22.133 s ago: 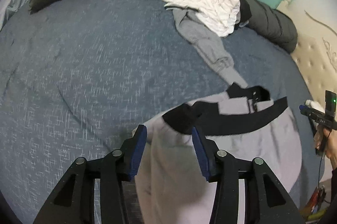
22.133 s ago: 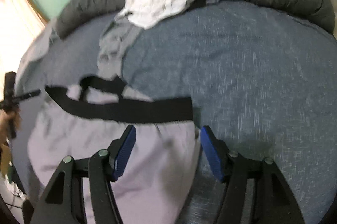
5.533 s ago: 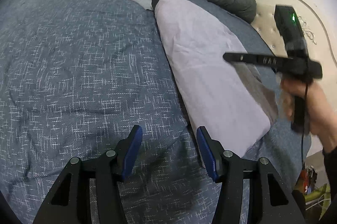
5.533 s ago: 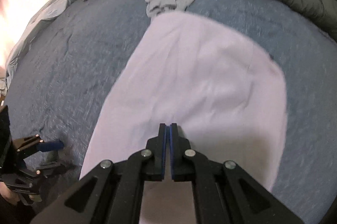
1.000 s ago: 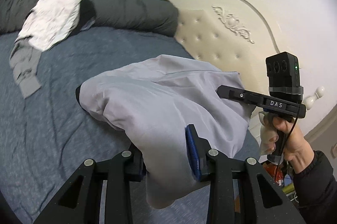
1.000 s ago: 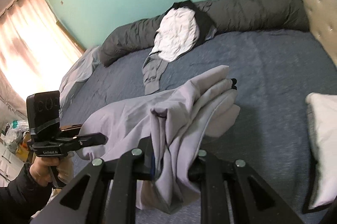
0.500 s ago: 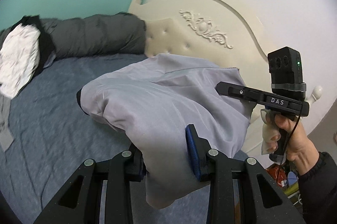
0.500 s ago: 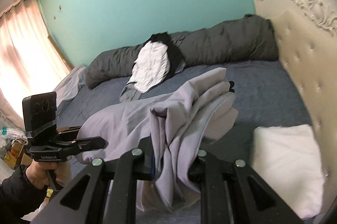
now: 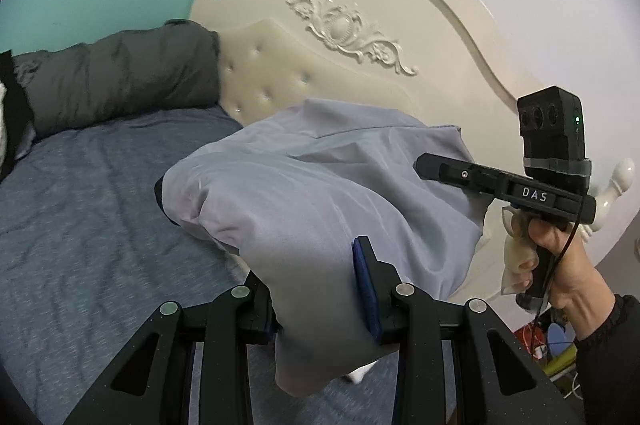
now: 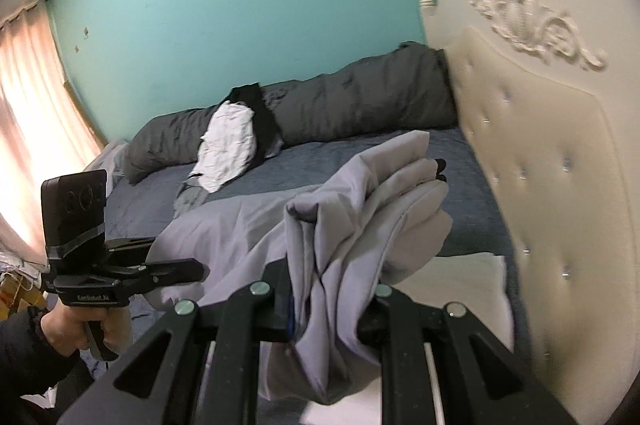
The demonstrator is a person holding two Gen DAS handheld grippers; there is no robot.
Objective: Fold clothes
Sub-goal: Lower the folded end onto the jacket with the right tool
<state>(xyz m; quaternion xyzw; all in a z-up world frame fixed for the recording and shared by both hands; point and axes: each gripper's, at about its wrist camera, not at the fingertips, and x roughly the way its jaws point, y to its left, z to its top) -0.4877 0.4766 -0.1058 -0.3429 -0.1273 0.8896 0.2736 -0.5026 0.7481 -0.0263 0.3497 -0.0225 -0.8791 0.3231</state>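
The folded lavender garment (image 9: 320, 193) is clamped by both the left hand-held gripper (image 9: 316, 289) and the right hand-held gripper (image 10: 328, 309), and is best kept level and lowered squarely onto the bed (image 9: 100, 225).

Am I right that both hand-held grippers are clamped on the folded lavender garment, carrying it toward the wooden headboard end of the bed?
Nearly right. The headboard is cream and tufted with carved trim, not bare wood, as the right wrist view shows. The rest stands: the left hand-held gripper and right hand-held gripper are both clamped on the folded lavender garment, held above the bed near that end.
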